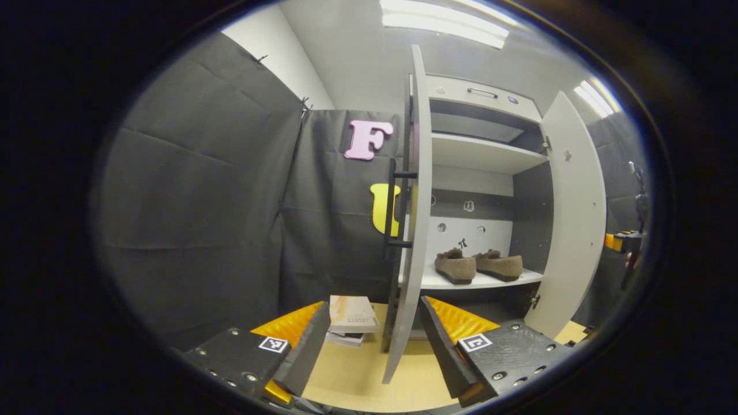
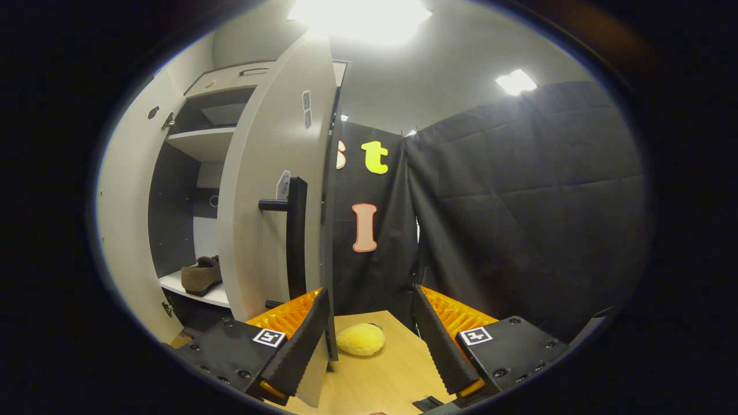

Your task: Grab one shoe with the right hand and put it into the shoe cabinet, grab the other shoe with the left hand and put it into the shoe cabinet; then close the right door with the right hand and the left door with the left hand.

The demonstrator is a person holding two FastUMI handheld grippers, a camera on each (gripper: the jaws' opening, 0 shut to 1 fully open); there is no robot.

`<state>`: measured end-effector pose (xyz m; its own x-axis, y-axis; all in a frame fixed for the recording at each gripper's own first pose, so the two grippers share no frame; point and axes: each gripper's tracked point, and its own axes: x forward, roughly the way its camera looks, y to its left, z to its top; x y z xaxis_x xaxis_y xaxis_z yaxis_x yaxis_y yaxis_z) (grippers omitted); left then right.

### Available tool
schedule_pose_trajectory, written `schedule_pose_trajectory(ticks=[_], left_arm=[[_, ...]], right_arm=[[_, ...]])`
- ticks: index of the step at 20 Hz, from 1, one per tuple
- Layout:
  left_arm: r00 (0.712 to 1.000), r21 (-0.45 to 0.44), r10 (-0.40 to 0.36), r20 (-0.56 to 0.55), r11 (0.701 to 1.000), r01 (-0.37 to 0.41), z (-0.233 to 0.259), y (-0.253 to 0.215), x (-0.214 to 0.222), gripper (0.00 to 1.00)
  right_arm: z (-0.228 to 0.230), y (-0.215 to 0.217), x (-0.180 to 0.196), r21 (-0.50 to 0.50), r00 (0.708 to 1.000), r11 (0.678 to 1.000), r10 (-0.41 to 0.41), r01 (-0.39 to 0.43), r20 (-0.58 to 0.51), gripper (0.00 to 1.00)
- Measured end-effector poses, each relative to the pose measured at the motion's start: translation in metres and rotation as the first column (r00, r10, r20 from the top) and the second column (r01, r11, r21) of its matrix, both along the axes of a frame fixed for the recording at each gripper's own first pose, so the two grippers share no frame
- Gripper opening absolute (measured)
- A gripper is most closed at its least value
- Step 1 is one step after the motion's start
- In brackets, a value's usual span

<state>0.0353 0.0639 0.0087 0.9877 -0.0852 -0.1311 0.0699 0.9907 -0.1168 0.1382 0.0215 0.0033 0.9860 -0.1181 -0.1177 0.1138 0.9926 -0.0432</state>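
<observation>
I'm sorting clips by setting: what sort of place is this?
Probably a staged recording booth, not a home: black cloth walls surround a white shoe cabinet holding brown shoes under ceiling strip lights.

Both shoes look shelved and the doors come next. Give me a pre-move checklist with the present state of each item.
1. Both shoes on the cabinet shelf: ok.
2. Shoes behind the shelf's front edge: ok in the left gripper view.
3. Right gripper open and empty: ok.
4. Right door open, its handle just ahead-left of that gripper: ok.
5. Left gripper open, the left door edge between its fingers: ok.
6. Yellow object clear of the right door's swing: cannot tell.
</observation>
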Motion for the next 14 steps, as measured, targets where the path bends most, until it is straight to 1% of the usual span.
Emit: schedule_pose_trajectory(ticks=[4, 7, 8, 9, 12, 13, 14], left_arm=[[1.0, 0.009, 0.019, 0.001, 1.0, -0.019, 0.0, 0.007, -0.009, 0.9], [0.999, 0.012, 0.037, -0.002, 0.999, -0.037, 0.002, 0.014, -0.013, 0.9], [0.999, 0.013, 0.043, -0.003, 0.999, -0.043, 0.002, 0.015, -0.015, 0.96], [0.999, 0.015, 0.049, -0.002, 0.999, -0.049, 0.003, 0.018, -0.017, 0.9], [0.998, 0.023, 0.068, 0.002, 0.997, -0.068, 0.004, 0.023, -0.022, 0.9], [0.997, 0.024, 0.074, 0.001, 0.997, -0.074, 0.004, 0.023, -0.024, 0.96], [0.997, 0.025, 0.08, 0.002, 0.996, -0.08, 0.003, 0.023, -0.026, 0.9]], right_arm=[[-0.002, 0.022, 0.002, 0.022, 0.999, 0.998, 0.054, -0.054, 0.002, 0.89], [-0.002, 0.03, 0.005, 0.042, 0.995, 0.994, 0.096, -0.096, 0.009, 0.89], [-0.003, 0.038, 0.008, 0.046, 0.995, 0.993, 0.104, -0.104, 0.008, 0.89], [-0.003, 0.044, 0.01, 0.048, 0.994, 0.993, 0.111, -0.111, 0.008, 0.94], [-0.002, 0.055, 0.014, 0.055, 0.991, 0.99, 0.133, -0.133, 0.009, 0.94], [-0.002, 0.06, 0.016, 0.055, 0.99, 0.988, 0.144, -0.144, 0.01, 0.94], [-0.003, 0.065, 0.018, 0.055, 0.988, 0.986, 0.157, -0.157, 0.009, 0.89]])
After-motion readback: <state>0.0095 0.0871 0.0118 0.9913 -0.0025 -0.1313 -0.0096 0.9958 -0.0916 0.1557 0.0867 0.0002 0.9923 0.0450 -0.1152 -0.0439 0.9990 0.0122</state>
